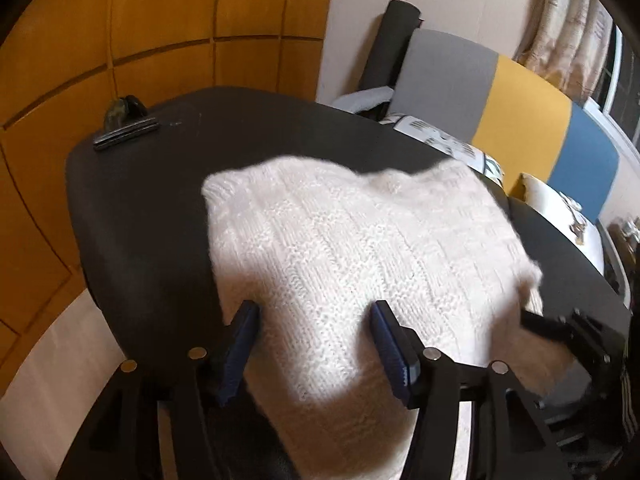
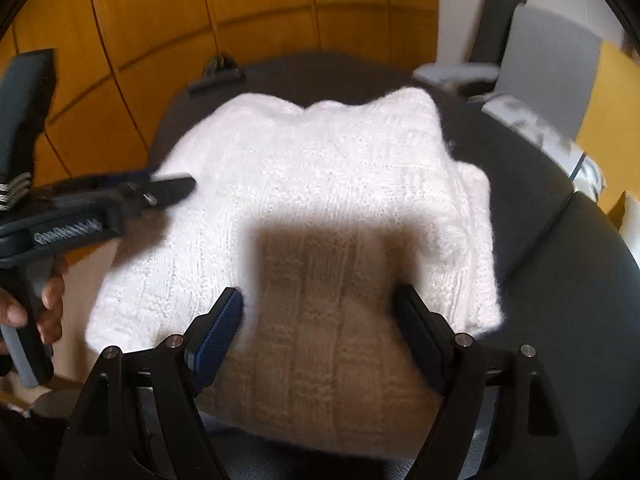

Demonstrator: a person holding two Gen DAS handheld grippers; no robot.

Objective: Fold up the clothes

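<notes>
Across the middle of the left wrist view, a folded white knit sweater (image 1: 360, 264) lies on the dark counter (image 1: 140, 208), its near edge hanging toward the lower frame. The left gripper (image 1: 316, 344) has its jaws spread wide over that edge, pressing nothing. A black clip (image 1: 124, 128) sits upper left.

From the right wrist view, the sweater (image 2: 320, 184) fills the centre. The right gripper (image 2: 320, 328) stands wide open above it, holding nothing. At left, a hand (image 2: 32, 308) holds the other gripper.
</notes>
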